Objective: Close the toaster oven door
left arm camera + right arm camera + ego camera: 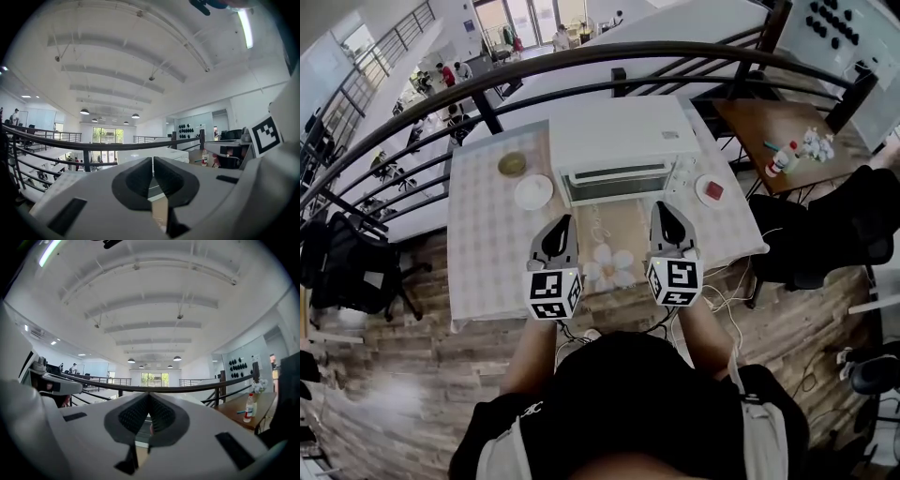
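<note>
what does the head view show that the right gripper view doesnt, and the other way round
Only the head view: a white plate, a bowl and a plate with something red on the checked table.
Only the right gripper view: ceiling lamps, and the right gripper close up, jaws shut on nothing.
Both: the dark railing, the bottle on the brown side table, and the white toaster oven, whole from above in the head view, mostly hidden behind the jaws in the other.
</note>
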Demonstrator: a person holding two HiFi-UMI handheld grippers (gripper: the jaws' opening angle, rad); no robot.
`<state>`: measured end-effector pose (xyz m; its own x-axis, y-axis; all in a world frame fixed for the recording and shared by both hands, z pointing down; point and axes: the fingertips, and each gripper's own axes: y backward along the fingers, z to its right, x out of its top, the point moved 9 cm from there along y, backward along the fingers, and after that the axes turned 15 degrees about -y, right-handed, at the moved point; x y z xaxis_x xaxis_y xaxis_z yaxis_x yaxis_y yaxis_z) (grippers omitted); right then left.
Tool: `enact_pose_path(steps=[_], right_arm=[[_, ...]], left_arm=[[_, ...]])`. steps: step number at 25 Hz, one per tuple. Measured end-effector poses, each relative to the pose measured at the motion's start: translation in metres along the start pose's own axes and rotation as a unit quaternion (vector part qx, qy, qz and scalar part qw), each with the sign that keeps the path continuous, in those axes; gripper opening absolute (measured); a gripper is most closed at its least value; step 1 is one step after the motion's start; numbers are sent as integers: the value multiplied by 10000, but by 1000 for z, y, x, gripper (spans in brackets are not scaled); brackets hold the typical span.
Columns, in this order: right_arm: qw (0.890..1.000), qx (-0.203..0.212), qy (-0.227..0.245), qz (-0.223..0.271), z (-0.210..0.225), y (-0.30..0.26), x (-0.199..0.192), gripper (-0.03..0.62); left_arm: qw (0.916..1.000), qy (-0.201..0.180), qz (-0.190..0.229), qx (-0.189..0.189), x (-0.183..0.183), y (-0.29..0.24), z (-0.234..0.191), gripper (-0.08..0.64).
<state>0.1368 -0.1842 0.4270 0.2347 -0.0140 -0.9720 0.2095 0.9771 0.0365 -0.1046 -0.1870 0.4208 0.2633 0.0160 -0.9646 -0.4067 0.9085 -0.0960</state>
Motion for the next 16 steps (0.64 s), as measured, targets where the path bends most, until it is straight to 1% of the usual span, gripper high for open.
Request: enact_pose_path(steps=[10,16], right_arm=[[9999,118,33,-69,-3,7,-2,-9],[9996,213,118,-129,-5,11,-1,-9]], left_arm=[[9999,-120,51,-104,-1,2,7,20],[9999,-98,69,-95,2,4,8,20]])
